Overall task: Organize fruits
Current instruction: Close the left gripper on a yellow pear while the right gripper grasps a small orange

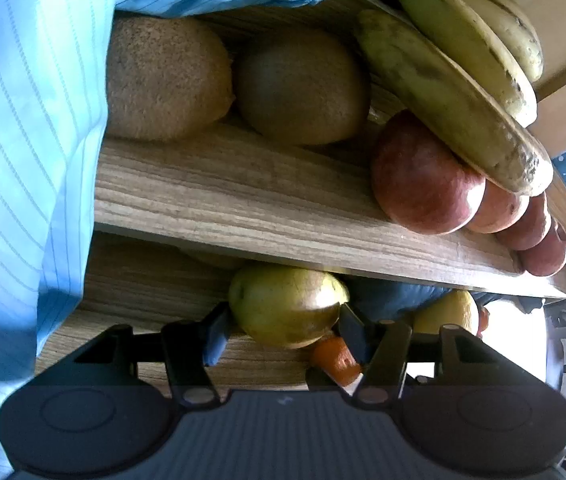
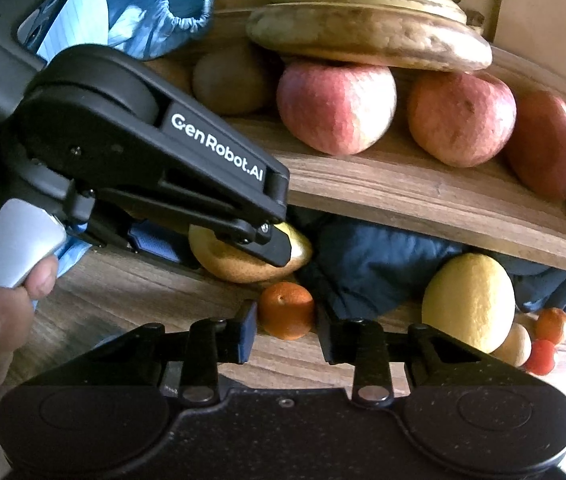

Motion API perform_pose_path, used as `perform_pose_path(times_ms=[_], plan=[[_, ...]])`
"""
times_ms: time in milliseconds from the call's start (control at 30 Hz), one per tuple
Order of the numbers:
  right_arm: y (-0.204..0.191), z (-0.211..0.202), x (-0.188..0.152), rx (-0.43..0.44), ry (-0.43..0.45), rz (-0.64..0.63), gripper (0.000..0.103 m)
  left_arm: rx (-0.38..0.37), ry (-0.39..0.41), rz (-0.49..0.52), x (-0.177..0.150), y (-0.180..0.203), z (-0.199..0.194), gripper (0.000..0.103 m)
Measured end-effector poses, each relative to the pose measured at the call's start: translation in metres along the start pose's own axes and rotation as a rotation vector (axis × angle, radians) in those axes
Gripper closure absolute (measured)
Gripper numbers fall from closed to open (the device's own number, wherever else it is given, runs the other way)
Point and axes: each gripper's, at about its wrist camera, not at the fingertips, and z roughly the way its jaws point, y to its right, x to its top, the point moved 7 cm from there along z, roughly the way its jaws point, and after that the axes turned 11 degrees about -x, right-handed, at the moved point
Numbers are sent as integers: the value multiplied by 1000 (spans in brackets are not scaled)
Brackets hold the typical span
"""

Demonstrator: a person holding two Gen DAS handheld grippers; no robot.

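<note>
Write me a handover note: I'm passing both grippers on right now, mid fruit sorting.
Left gripper: shut on the pear, low over the lower shelf.
Right gripper: jaws flank the small orange on the lower shelf; I cannot tell whether the pads are pressing on it.
Done: on the upper shelf, the kiwis sit together, the apples are in a row, and the bananas lie on top of the apples.
Left to do: place the pear and the orange. The lemon and the small fruits at lower right lie unsorted.
</note>
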Motion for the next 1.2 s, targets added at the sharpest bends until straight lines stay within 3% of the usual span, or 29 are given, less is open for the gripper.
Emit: perform_pose_path(times_ms=[367,1200], plan=[[7,-9,-11,-18,-7,29,69,16,6,6,3,1,4,34],[11,-30,-18,-40,18,90,69,33,25,61,-20,28,7,43]])
